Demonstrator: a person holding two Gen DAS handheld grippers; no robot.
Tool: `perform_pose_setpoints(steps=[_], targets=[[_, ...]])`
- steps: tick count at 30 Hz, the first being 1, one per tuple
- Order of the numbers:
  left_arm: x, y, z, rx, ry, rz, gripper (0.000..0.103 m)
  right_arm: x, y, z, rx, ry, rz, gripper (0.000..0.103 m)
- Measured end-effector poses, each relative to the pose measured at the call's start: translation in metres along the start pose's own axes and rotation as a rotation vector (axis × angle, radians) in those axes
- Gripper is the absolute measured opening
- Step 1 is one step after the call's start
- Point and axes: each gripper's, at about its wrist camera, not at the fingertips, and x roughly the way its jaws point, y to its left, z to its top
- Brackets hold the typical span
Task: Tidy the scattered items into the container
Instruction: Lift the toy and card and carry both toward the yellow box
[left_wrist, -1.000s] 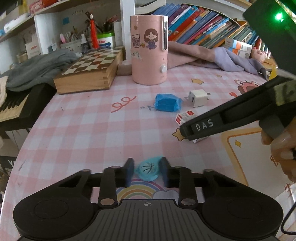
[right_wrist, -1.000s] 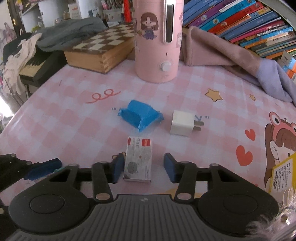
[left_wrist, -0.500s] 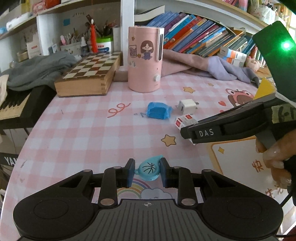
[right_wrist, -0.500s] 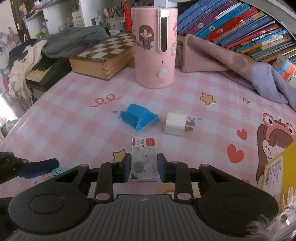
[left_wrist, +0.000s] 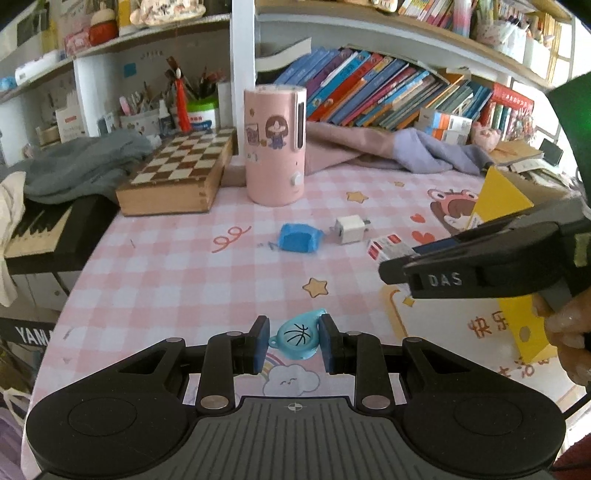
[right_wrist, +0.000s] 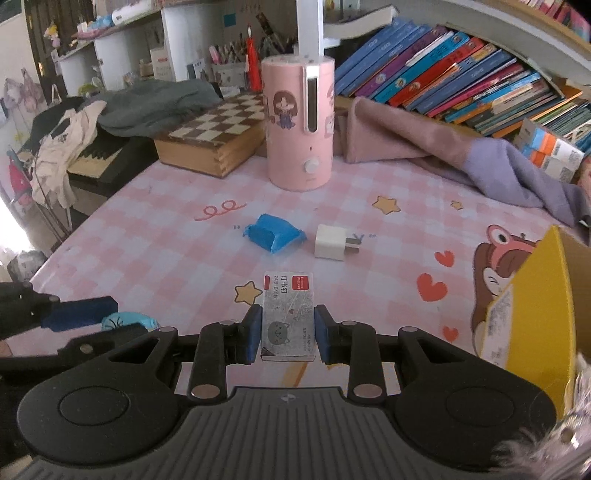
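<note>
My left gripper (left_wrist: 294, 343) is shut on a small light-blue basketball charm (left_wrist: 297, 339) and holds it above the pink checked table. My right gripper (right_wrist: 288, 332) is shut on a small staple box (right_wrist: 288, 317) with a red label, lifted off the table; it also shows in the left wrist view (left_wrist: 388, 248). A crumpled blue packet (right_wrist: 275, 236) and a white plug adapter (right_wrist: 332, 243) lie mid-table. The yellow cardboard box (right_wrist: 532, 325) stands open at the right.
A pink humidifier (right_wrist: 299, 125) stands behind the items. A wooden chess box (right_wrist: 214, 136), grey clothes, a pink-purple cloth (right_wrist: 461, 158) and leaning books line the back. A keyboard sits past the table's left edge (left_wrist: 74, 295).
Both grippers closed on their items and rose. The left lifted the charm; the right shut on the staple box and lifted it, moving toward the yellow box.
</note>
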Motion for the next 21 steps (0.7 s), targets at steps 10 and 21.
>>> perform_pose_setpoints(steps=[10, 21], targets=[[-0.04, -0.011, 0.006, -0.013, -0.077, -0.05, 0.027, -0.054, -0.004, -0.015, 0.041, -0.069, -0.012, 0.028], [-0.081, -0.016, -0.005, -0.062, -0.119, -0.115, 0.027, -0.102, 0.0, -0.048, 0.084, -0.099, -0.028, 0.028]])
